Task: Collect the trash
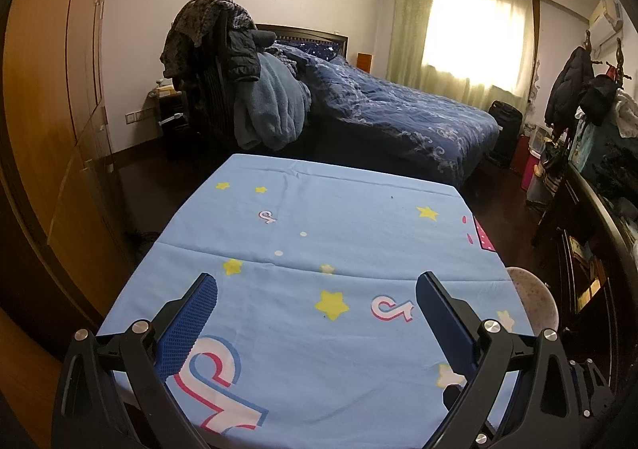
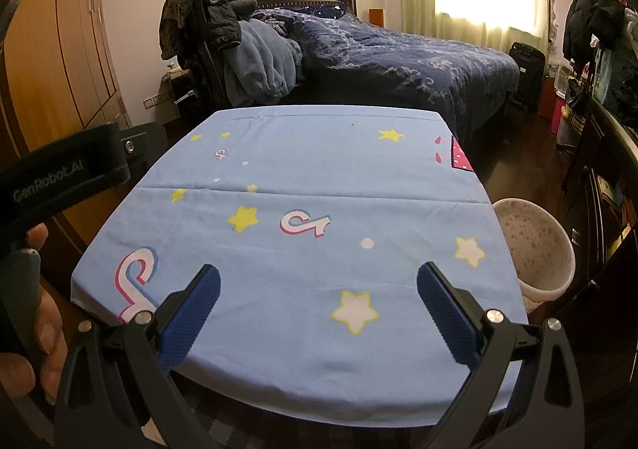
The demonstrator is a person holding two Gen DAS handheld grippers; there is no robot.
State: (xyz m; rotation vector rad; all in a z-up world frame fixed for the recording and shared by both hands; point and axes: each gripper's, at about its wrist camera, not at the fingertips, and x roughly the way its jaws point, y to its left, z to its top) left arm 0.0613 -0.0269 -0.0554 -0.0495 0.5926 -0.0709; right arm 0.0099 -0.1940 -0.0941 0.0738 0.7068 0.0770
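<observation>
A table with a light blue cloth (image 1: 319, 233) printed with stars and logos fills both views; it also shows in the right wrist view (image 2: 311, 178). I see no trash on it. A white bin with pink speckles (image 2: 534, 245) stands on the floor at the table's right side; its rim shows in the left wrist view (image 1: 532, 297). My left gripper (image 1: 317, 289) is open and empty above the near part of the cloth. My right gripper (image 2: 319, 281) is open and empty above the near edge. The left hand and its gripper strap (image 2: 63, 174) show at the left.
A bed with a dark blue quilt (image 1: 398, 106) stands behind the table, with clothes piled on a chair (image 1: 223, 50) at its left. A wooden wardrobe (image 1: 52, 110) runs along the left. Dark furniture with clutter (image 1: 590, 186) lines the right. A bright curtained window (image 1: 474, 30) is at the back.
</observation>
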